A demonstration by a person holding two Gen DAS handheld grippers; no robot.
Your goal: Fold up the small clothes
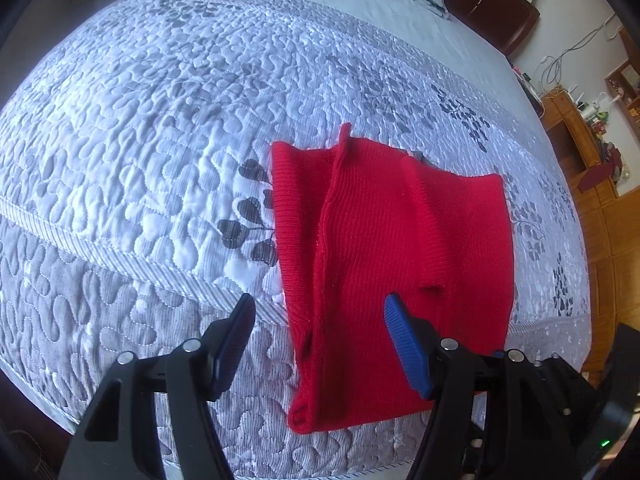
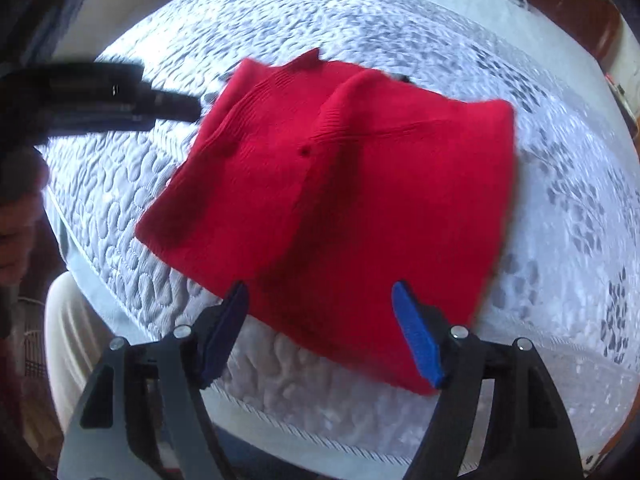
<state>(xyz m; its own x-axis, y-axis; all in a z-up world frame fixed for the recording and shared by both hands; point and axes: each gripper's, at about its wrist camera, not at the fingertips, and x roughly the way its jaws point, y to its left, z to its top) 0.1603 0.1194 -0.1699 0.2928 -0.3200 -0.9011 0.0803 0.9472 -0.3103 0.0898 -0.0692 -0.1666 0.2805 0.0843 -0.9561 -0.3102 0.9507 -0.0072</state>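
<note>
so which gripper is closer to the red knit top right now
Probably the right. The right gripper hangs open directly over the near edge of the red knit top. The left gripper, also open, straddles its left side, one finger over the quilt. Neither holds it.

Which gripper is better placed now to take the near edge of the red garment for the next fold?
Probably the right gripper: open, with the red garment's near edge between its fingers. The left gripper, also open, straddles only the garment's left border.
</note>
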